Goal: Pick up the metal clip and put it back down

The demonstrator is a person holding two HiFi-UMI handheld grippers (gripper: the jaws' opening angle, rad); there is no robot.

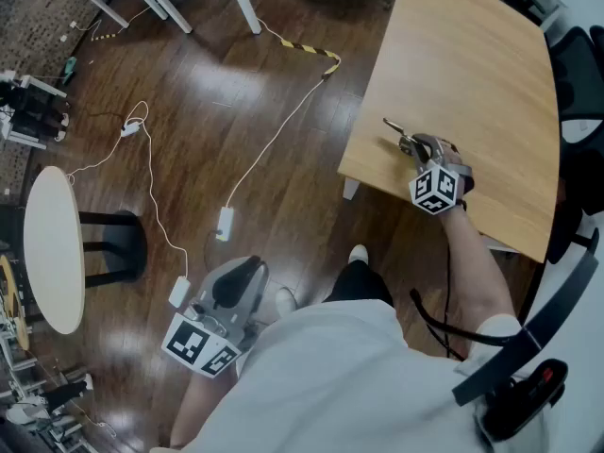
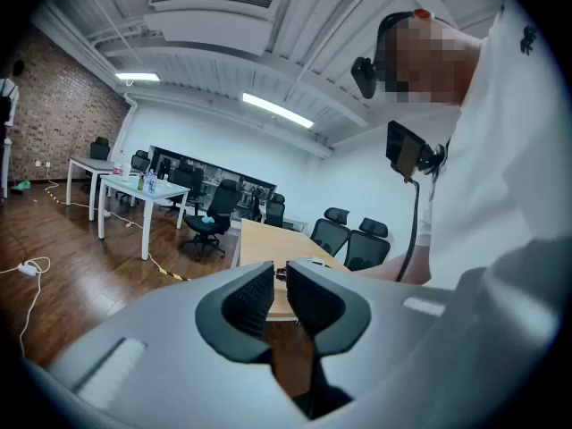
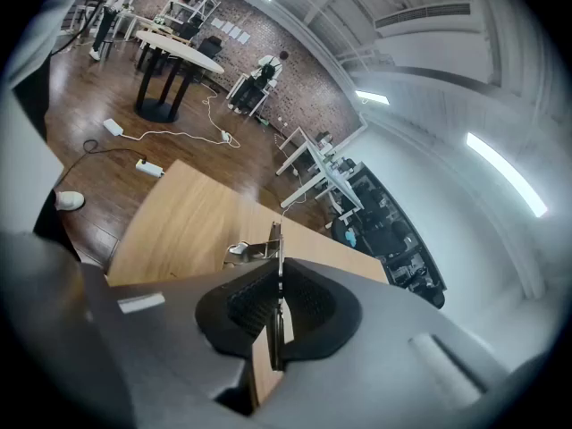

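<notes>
**A:** Clip (image 3: 253, 250) first: pinched by one thin flat part, edge-on, between pads (image 3: 246, 300) pressed tight together on the right gripper (image 3: 278, 271). With the rest of it sticking out past the tips, unsupported.

**B:** Resting on the table (image 1: 472, 64), or lifted off it?

**A:** Cannot tell from either angle. In any case over the wood close to the near left corner, just inside the left edge.

**B:** So, likely to go wrong how?

**A:** Twisting, mostly. Held by a sliver of smooth metal with most of the weight out front, so probably free to swivel in the grip on a quick tilt. Slipping out, next: bare metal against ribbed pads, and very little of it caught.

**B:** And on the way back down?

**A:** Landing so near that corner. Let go from a height or at a slant, could bounce or skid over the left edge onto the floor. Safer set flat and further in from the edge before easing the grip.

**B:** Anything from the other side?

**A:** Little. Left gripper (image 1: 247, 272) hanging low beside the body over the floor, well apart from the table, fingers nearly together with only a narrow slit, nothing in it. No use for a catch from there.
</notes>
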